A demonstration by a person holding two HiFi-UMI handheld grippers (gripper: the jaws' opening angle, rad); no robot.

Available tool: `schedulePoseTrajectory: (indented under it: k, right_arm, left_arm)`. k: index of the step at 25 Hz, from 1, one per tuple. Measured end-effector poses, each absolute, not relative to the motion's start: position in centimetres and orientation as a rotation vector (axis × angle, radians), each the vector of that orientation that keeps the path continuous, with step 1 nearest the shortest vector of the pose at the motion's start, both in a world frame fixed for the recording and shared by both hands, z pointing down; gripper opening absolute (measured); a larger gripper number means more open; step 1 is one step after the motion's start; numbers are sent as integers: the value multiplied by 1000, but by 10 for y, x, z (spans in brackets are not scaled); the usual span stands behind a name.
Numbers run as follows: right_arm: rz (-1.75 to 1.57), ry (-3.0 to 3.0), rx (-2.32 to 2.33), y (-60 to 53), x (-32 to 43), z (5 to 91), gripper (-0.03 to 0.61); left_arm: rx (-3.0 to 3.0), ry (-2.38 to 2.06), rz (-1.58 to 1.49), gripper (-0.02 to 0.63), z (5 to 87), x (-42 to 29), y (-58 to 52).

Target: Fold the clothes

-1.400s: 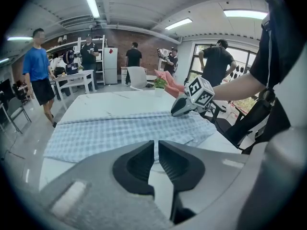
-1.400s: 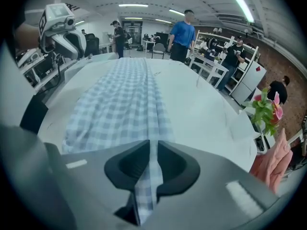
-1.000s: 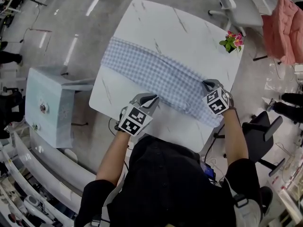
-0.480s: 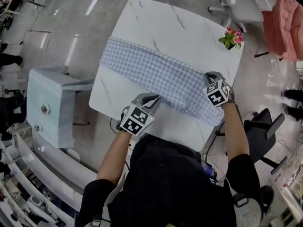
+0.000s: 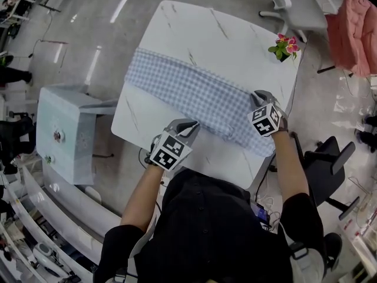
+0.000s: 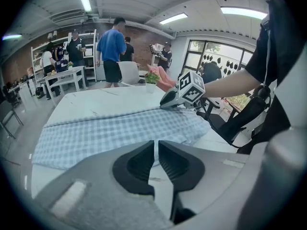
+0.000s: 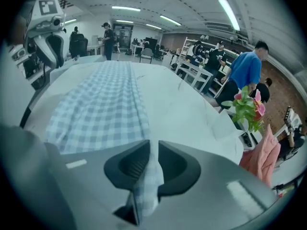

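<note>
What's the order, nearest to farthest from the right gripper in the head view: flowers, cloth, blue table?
1. Cloth, pinched in the right gripper, whose jaws have just been opening.
2. Flowers, beyond it, slightly right.
3. Blue table, far off to the left.

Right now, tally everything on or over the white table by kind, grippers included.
checked cloth: 1
flower pot: 1
grippers: 2, the left gripper and the right gripper, whose jaws have just been opening with the checked cloth between them
Total: 4
</note>
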State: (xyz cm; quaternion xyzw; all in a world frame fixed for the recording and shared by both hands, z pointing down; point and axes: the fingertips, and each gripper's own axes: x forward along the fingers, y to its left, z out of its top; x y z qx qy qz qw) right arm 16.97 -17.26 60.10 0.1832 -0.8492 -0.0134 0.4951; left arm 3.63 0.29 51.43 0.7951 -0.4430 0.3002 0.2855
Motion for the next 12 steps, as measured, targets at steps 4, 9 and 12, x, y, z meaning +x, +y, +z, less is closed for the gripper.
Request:
schedulePoseTrajectory:
  k: [4,9,12]
  right_arm:
    - [46,-2126,449,-163,173,587,114]
    - [52,-2154,499,-150,197,572,129]
    - [75,-2155,534,-139,219,567,128]
  left_arm:
    - [2142,-1182,813,35,510,47,0]
    - [2189,-1140,826,35,507,73,-6]
    - [2227,-1099,842,35,507,95,-13]
